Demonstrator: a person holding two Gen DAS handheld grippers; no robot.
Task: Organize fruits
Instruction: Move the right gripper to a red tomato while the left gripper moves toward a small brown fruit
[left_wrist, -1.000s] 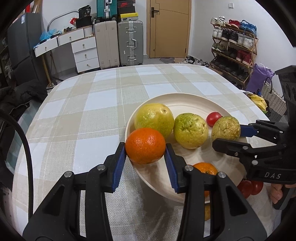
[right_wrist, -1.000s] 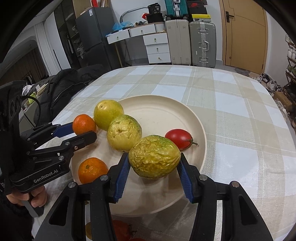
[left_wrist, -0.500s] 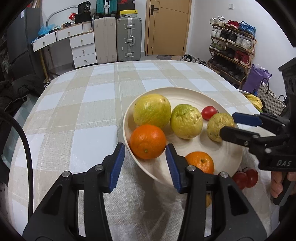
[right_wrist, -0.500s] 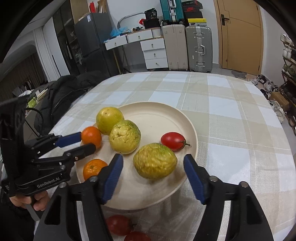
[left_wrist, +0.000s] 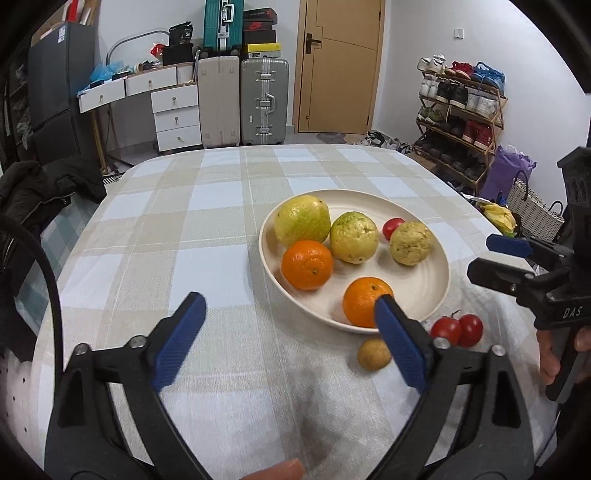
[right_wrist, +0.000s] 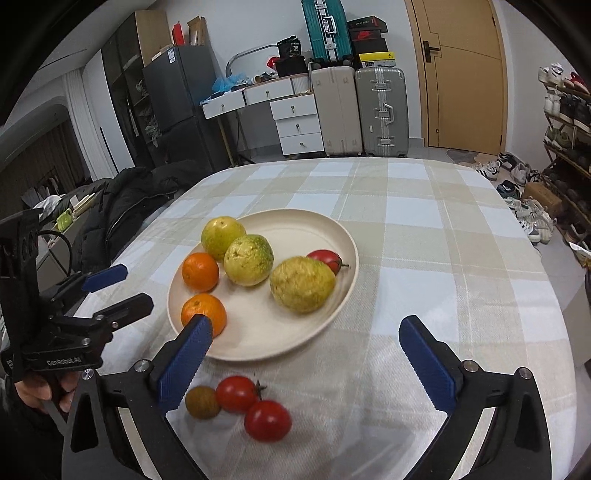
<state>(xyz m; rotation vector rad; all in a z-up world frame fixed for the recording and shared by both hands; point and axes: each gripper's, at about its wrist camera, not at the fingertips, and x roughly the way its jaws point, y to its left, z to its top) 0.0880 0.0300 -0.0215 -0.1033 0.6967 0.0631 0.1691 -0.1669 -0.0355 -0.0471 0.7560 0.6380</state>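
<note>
A cream plate (left_wrist: 439, 273) (right_wrist: 295, 347) on the checked tablecloth holds two oranges (left_wrist: 307, 264) (right_wrist: 204, 313), two yellow-green guavas (left_wrist: 302, 220) (right_wrist: 249, 260), a wrinkled yellow fruit (left_wrist: 410, 243) (right_wrist: 302, 284) and a red tomato (left_wrist: 392, 227) (right_wrist: 326, 258). Two tomatoes (left_wrist: 457, 329) (right_wrist: 252, 407) and a small brown fruit (left_wrist: 373, 355) (right_wrist: 202, 402) lie on the cloth in front of the plate. My left gripper (left_wrist: 286, 338) is open and empty, near the plate's left front. My right gripper (right_wrist: 306, 363) is open and empty, over the plate's front rim.
The table's right edge (left_wrist: 480, 214) drops to a woven basket (left_wrist: 535, 210) and shoe rack (left_wrist: 458, 114). A dark coat (right_wrist: 125, 206) lies at the table's left. Suitcases (left_wrist: 264, 99) and drawers (left_wrist: 177, 114) stand at the far wall.
My left gripper let go of the orange on the plate; my right let go of the wrinkled yellow fruit. Both opened wide and drew back toward the table's near side.
</note>
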